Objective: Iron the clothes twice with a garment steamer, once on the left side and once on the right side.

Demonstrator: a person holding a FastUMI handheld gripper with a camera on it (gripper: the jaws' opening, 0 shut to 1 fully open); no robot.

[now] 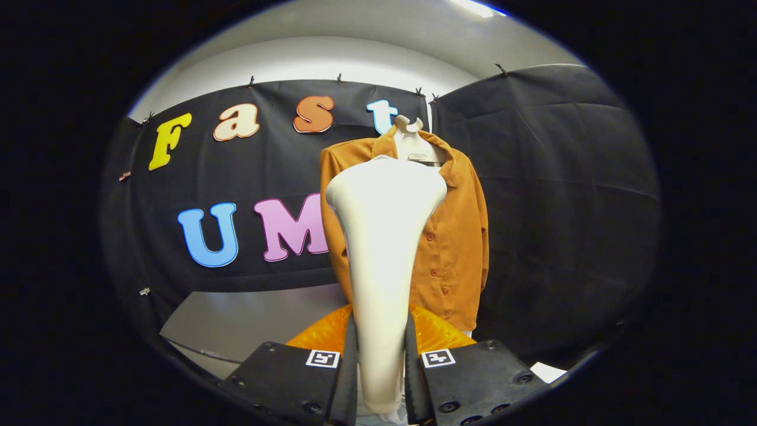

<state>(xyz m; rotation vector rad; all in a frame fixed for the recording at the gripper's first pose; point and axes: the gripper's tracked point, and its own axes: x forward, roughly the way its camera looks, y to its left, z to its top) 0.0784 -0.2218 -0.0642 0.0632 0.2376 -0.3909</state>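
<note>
The gripper (381, 367) holds the garment steamer (384, 236) between its two fingers, both pressing on the narrow handle. The steamer's long axis runs upward and away from the fingers; its wide head points toward the clothes. An orange translucent part (437, 331) of the steamer sits just above the fingers on either side of the handle.

The orange shirt (455, 236) hangs upright on a white hanger (411, 142) against the black cloth wall (562, 207). Its button placket faces the gripper. The steamer head covers the shirt's left part; contact cannot be confirmed, as the head blocks the gap.

A grey surface (248, 319) lies below the wall. A white ceiling (331, 53) spans above.
</note>
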